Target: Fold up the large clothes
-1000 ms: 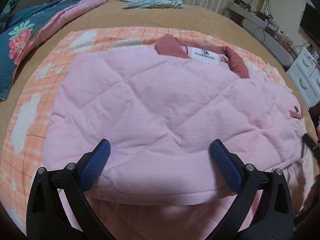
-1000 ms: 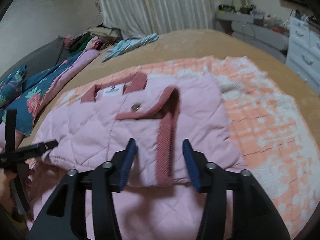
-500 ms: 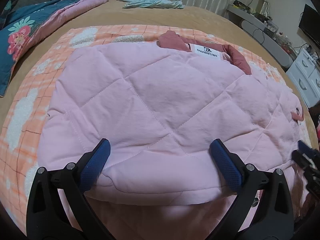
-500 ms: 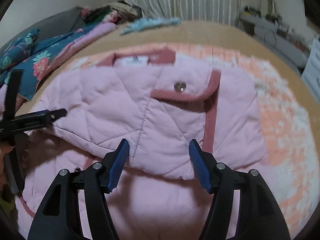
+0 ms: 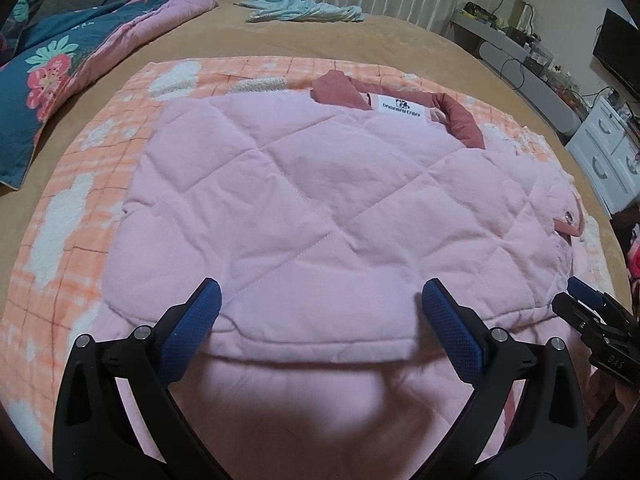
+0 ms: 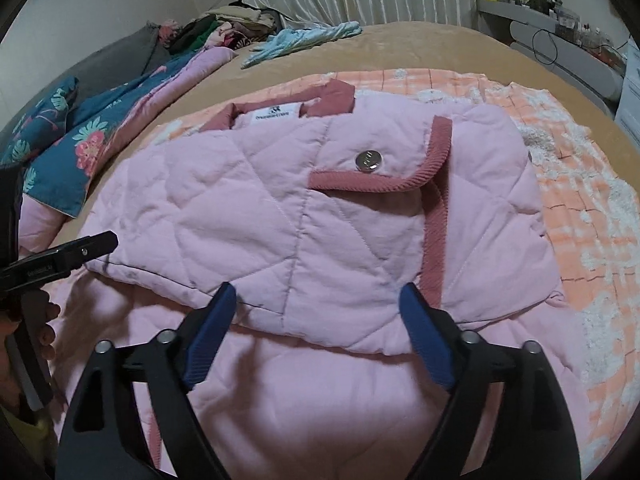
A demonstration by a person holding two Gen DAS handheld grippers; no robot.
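A pink quilted jacket (image 5: 320, 208) with dark pink collar and trim lies folded on an orange checked blanket (image 5: 80, 200); it also shows in the right wrist view (image 6: 280, 216), with a metal snap button (image 6: 369, 159). My left gripper (image 5: 320, 304) is open and empty, just above the near folded edge on the left part. My right gripper (image 6: 318, 304) is open and empty above the near folded edge beside the trim. Each gripper shows in the other view, the right (image 5: 588, 312) and the left (image 6: 68, 256).
The tan bedspread (image 5: 360, 44) surrounds the blanket. A blue floral quilt (image 5: 52, 72) lies at the left, a light blue garment (image 5: 304, 10) and a clothes pile at the far end. White drawers (image 5: 608, 156) and a cluttered shelf stand at the right.
Both grippers have drawn back slightly from the jacket's folded edge and stayed open. The right gripper swung its view toward the jacket's middle. The jacket lies still.
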